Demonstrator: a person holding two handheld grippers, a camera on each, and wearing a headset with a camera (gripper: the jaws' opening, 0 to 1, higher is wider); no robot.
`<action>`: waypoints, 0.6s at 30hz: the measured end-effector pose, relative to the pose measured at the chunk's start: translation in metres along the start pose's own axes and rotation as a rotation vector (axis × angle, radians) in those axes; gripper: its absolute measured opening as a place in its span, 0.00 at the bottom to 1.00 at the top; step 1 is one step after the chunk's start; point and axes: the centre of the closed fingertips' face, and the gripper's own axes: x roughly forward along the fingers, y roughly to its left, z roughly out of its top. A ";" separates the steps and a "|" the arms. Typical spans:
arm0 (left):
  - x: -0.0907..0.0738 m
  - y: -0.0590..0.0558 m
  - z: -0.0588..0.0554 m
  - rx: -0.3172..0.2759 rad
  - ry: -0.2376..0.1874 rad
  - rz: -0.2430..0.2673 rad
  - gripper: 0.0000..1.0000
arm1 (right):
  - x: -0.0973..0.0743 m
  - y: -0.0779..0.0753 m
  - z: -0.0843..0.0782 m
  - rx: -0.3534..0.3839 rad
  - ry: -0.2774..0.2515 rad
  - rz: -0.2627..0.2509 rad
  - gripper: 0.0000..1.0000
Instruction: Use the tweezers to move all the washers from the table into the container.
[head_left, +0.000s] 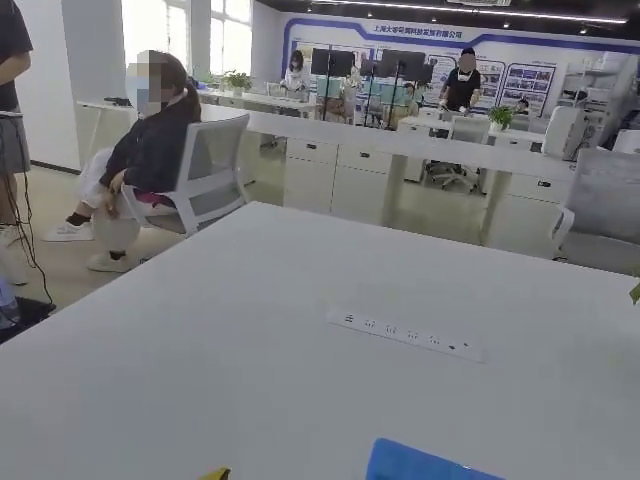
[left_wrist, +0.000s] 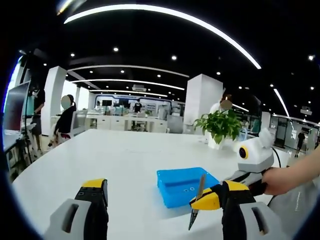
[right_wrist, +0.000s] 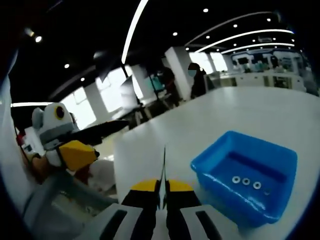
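Inside the blue container (right_wrist: 245, 175), washers (right_wrist: 246, 181)

It sits on the white table (right_wrist: 240, 110) and holds three washers, perhaps a fourth. The right tongs (right_wrist: 163, 186) are clamped on the tweezers (right_wrist: 163, 167); the left tongs (left_wrist: 163, 192) gape wide, empty.

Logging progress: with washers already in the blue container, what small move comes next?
Probably tip the head down to scan the table beside the container: washers lie inside, the right gripper holds tweezers that look empty, and the head view faces the room.
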 end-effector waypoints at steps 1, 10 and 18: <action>0.000 0.000 0.001 -0.006 -0.004 0.000 0.98 | 0.003 0.006 -0.002 0.000 0.007 0.020 0.03; -0.005 0.010 0.010 -0.070 -0.065 0.035 0.99 | 0.014 0.028 -0.019 -0.026 0.070 0.087 0.03; -0.004 0.008 0.009 -0.059 -0.057 0.031 0.99 | 0.017 0.041 -0.027 -0.095 0.114 0.116 0.03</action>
